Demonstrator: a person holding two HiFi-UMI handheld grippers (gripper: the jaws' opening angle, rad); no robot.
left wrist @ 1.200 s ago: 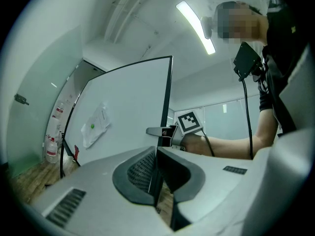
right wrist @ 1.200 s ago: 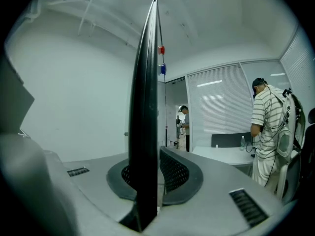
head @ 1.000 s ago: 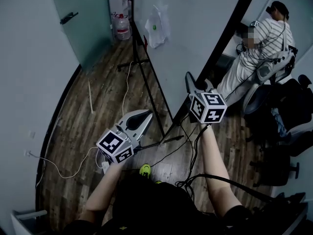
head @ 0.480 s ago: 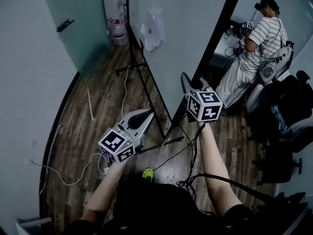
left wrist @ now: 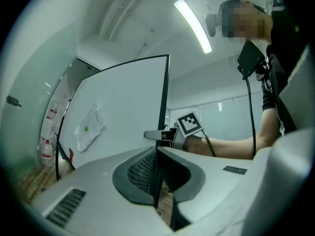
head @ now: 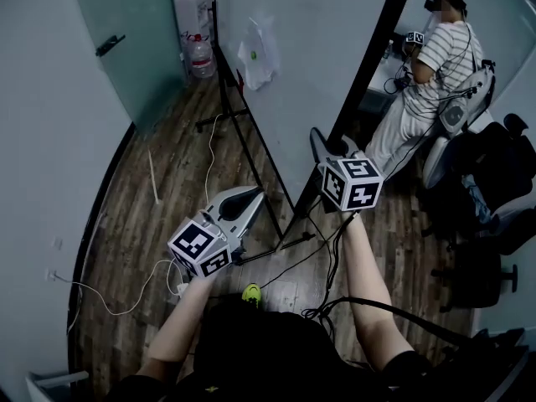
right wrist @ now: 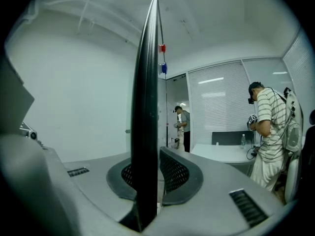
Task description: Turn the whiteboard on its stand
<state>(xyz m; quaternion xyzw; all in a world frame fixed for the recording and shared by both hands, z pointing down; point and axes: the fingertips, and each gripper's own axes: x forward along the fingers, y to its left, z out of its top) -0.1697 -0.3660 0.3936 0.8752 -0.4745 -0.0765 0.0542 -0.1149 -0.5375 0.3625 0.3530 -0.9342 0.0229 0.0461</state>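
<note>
**Grip on board edge: R tongs placed to swing it**

Whiteboard [head: 318, 74] stands upright on a slim dark tripod stand [head: 251, 145], ahead of the person on the plank floor [head: 167, 182]. Its long near edge, a dark frame strip [right wrist: 147, 82], runs vertically, top to bottom, straight thru the right tongs [right wrist: 147, 168]. These are clamped on it, w/ a ribbed pad pressing each side of the strip. The board face spreads away to the left of that grip.

Left tongs [head: 249, 199] sit lower and to the left, well apart from board and stand. Their jaws are together w/ nothing between them, and they point level toward the board face. So the R hand is the near one, and prob. the only one that matters here.

Judgement: the turn is likely a pivot about the stand's upright axis. The held edge then has to sweep sideways, across its length, not up or down.

Materials:
- Board face is smooth, flat, pale and looks slick. A clear sleeve w/ paper [head: 260, 48] hangs on it.
- Frame is thin, rigid and dark, a narrow thing to pinch.
- Stand legs are thin rods, splayed.
- Floor is matte wood grain, w/ loose cables [head: 310, 249] trailing near the stand's foot, poss. a snag.
</note>
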